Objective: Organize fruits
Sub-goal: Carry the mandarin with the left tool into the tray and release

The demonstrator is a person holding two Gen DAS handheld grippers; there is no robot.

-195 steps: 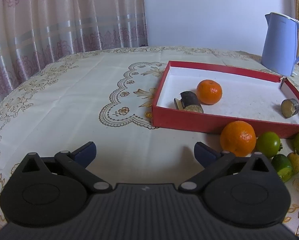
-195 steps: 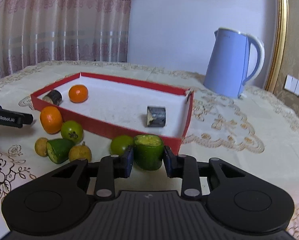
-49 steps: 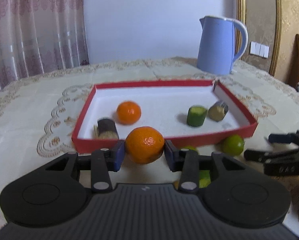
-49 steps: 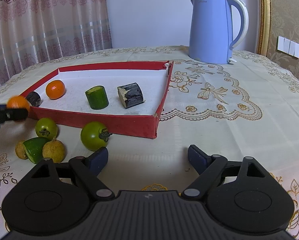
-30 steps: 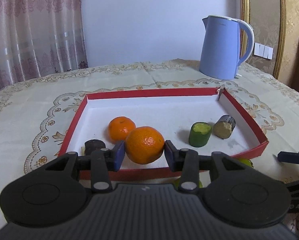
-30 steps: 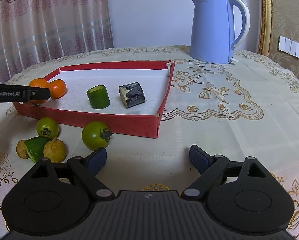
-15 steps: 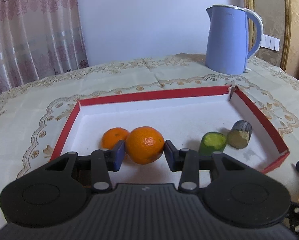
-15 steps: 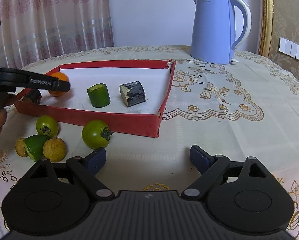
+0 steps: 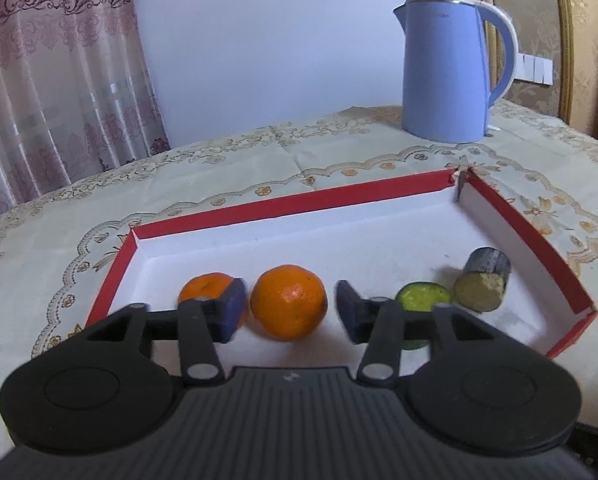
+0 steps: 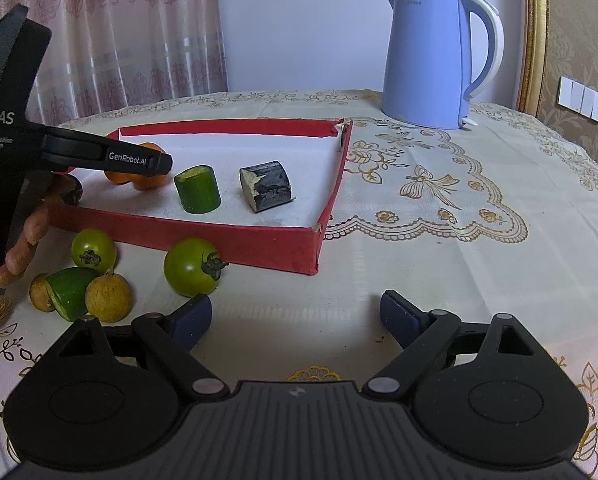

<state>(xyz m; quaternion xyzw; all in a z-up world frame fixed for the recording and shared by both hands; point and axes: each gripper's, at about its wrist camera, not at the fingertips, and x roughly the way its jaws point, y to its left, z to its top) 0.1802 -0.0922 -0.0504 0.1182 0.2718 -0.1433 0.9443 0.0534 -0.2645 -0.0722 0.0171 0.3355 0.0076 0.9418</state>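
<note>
The left gripper (image 9: 291, 312) sits inside the shallow red cardboard tray with a white floor (image 9: 291, 200), its blue pads parted with a small gap on each side of the large round orange (image 9: 288, 307), which rests on the tray floor. A smaller orange (image 9: 205, 287) lies just left of it, partly behind the left pad. To the right stand a green cucumber chunk (image 9: 422, 296) and a dark-skinned cut stub (image 9: 484, 284). The right gripper (image 10: 295, 318) hovers wide open and empty over the patterned cream surface (image 10: 439, 248). Outside the tray's near wall lie 2 green tomatoes (image 10: 191, 266), a green wedge (image 10: 69, 292) and 2 small yellow-brown fruits (image 10: 107, 298). A pale blue kettle (image 10: 431, 56) stands behind.
</note>
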